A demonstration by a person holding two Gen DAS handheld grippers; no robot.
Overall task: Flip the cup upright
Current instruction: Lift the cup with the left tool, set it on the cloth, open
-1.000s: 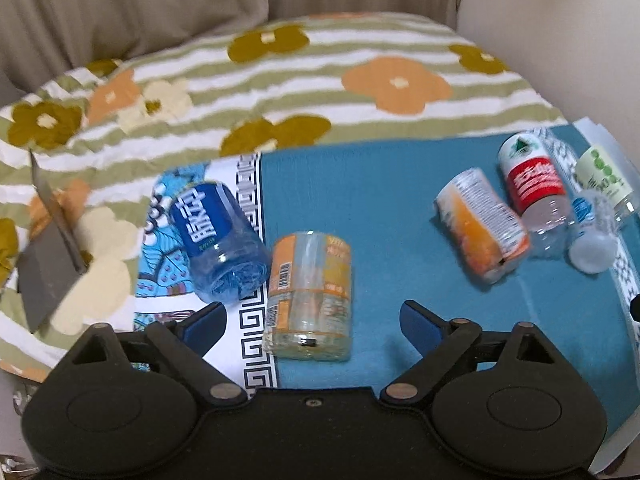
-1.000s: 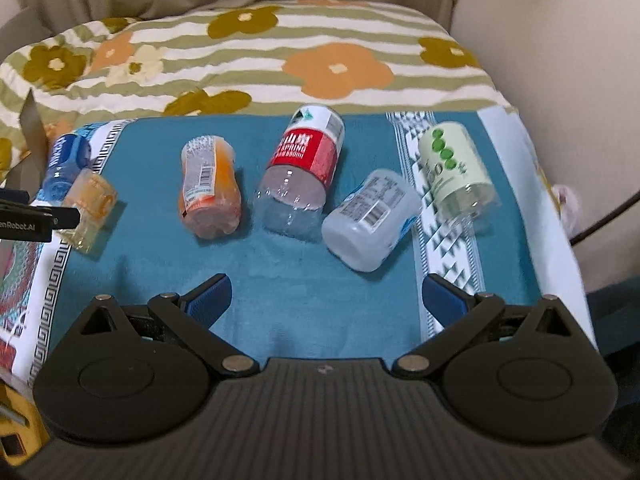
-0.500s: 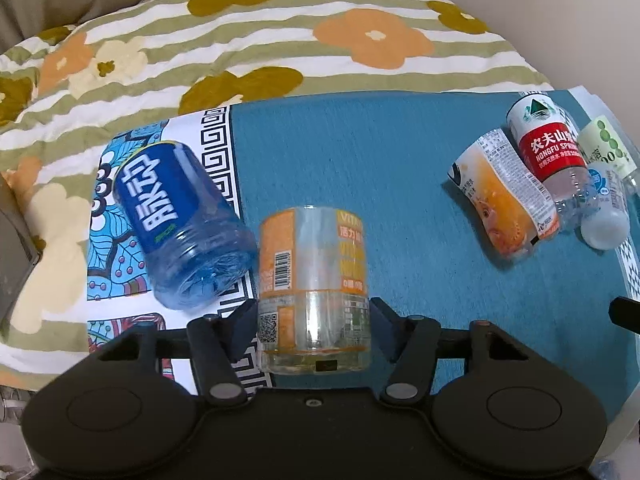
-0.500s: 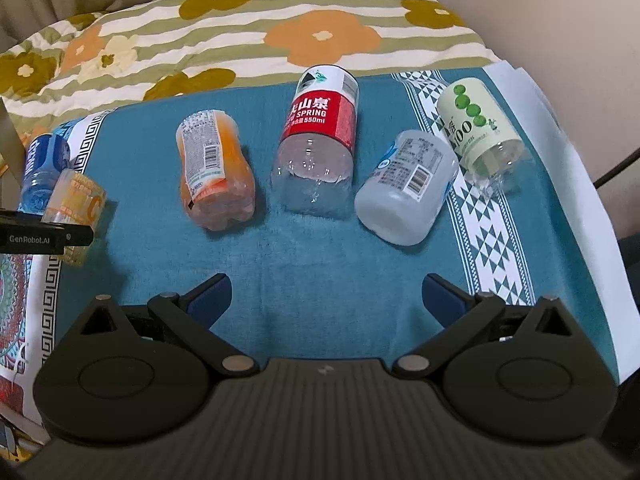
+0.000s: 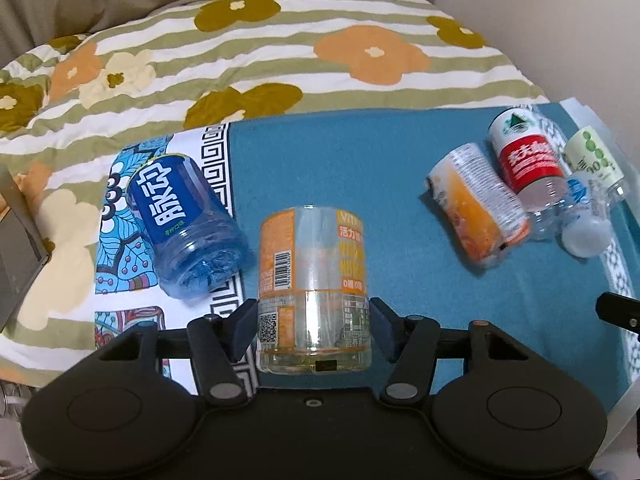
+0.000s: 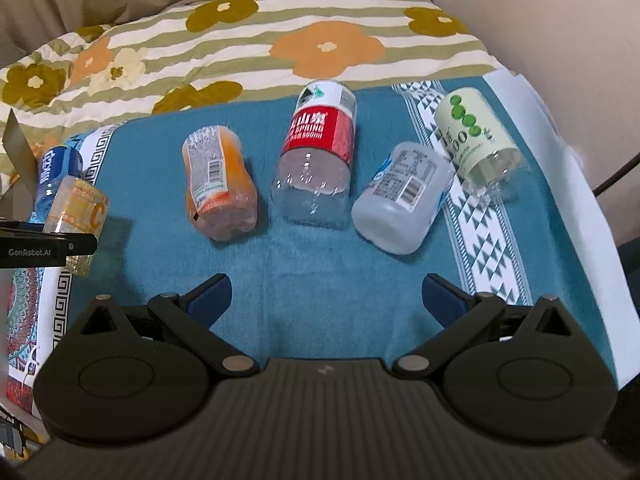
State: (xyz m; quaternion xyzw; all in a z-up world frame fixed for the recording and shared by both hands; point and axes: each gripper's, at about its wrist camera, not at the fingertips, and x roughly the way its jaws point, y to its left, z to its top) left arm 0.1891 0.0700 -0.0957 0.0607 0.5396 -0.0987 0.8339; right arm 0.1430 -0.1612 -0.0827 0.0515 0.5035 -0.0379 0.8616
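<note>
Several cut-bottle cups lie on their sides on a teal mat [image 5: 360, 168]. My left gripper [image 5: 313, 330] is shut on the clear cup with the orange label [image 5: 312, 276], its pads on both sides of the cup's near end. That cup also shows at the far left of the right wrist view [image 6: 76, 220], with the left gripper's finger across it. My right gripper [image 6: 326, 300] is open and empty above the mat, short of the red-label cup [image 6: 318, 152] and the white cup [image 6: 404, 196].
A blue cup [image 5: 184, 220] lies just left of the held cup. An orange cup [image 6: 218, 188] and a green-dotted cup [image 6: 476, 140] lie on the mat too. A floral striped quilt [image 5: 280, 52] lies behind. A wall [image 6: 560, 20] stands at the right.
My left gripper moved forward around the orange-label cup and shut on it. My right gripper moved forward a little toward the row of cups and stayed open.
</note>
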